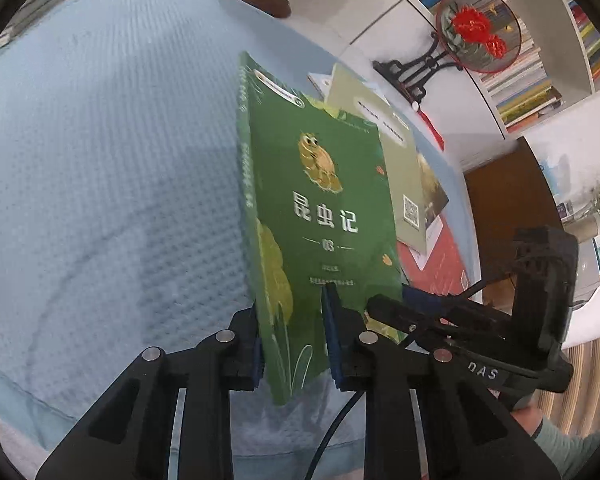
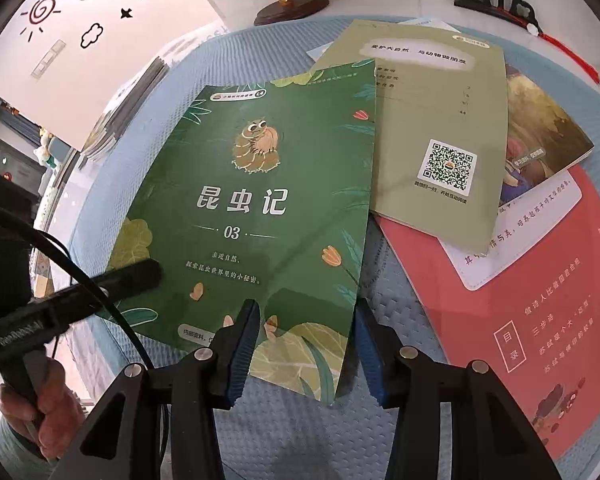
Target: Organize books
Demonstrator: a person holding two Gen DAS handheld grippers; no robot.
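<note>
Left wrist: left claw [image 1: 294, 332] clamps green book [image 1: 320, 208].

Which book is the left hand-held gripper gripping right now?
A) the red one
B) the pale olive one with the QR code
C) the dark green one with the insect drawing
C: the left hand-held gripper's pads press both faces of the dark green book, lifting its near edge.

The left black two-finger gripper with blue pads [image 1: 294, 332] points steeply down, its jaws drawn close, pads pressed on both faces of what it holds. The right black two-finger gripper [image 2: 306, 344] also tilts steeply down, jaws standing apart, apparently pressing on nothing. A bare hand [image 2: 36, 412] grips the left handle; a pale green sleeve [image 1: 568, 448] shows behind the right one.
</note>
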